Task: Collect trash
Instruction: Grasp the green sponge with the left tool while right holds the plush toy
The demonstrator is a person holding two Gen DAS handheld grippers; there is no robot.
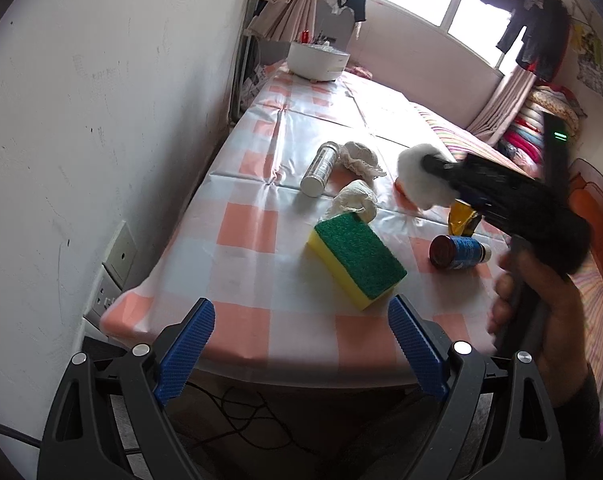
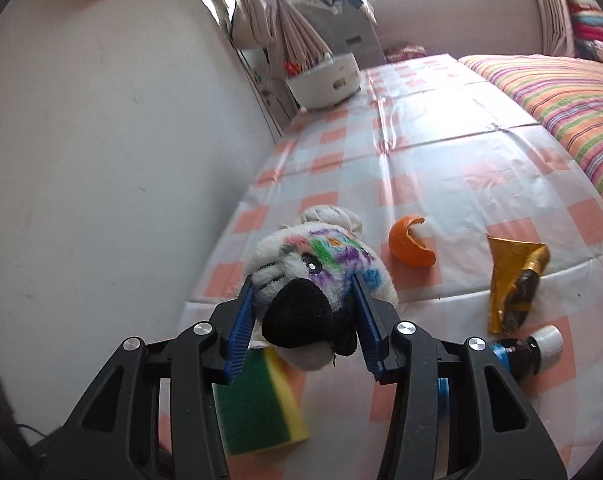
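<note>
My right gripper (image 2: 305, 320) is shut on a plush toy (image 2: 321, 276) with coloured marks and a black snout, held above the checked table; the toy shows as a white blur in the left wrist view (image 1: 415, 178). My left gripper (image 1: 301, 344) is open and empty at the table's near edge. On the table lie two crumpled tissues (image 1: 359, 156) (image 1: 355, 198), an orange peel (image 2: 411, 242), a gold wrapper (image 2: 513, 276), a clear tube bottle (image 1: 319, 170) and a dark bottle with a blue label (image 1: 459, 252).
A green and yellow sponge (image 1: 357, 260) lies near the front of the table (image 1: 241, 264). A white round container (image 1: 317, 60) stands at the far end. A wall runs along the left; a striped bed (image 2: 561, 96) lies on the right.
</note>
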